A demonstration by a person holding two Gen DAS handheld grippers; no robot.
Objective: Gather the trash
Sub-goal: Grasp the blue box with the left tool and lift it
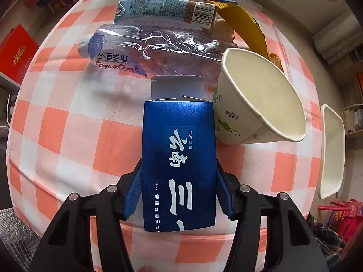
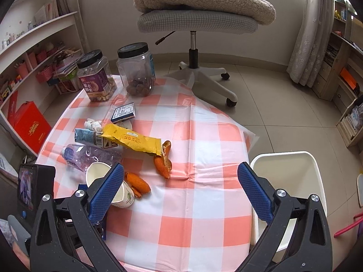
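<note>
Blue carton (image 1: 179, 165), white Chinese lettering, bottle (image 1: 145, 49) labelled "Ganten"

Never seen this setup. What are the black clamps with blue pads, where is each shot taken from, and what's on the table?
There is no robot arm: a person holds one handheld two-finger gripper in each hand, and each carries a fisheye camera looking along its fingers.

The left wrist view shows the left gripper with its blue pads closed on a dark blue carton, over the checked tablecloth.

The right wrist view shows the right gripper open and holding nothing.

On the table lie a crushed water bottle, a tipped paper cup, a light blue drink carton, a yellow wrapper, orange peel and two black-lidded jars. A white bin stands beside the table.
</note>
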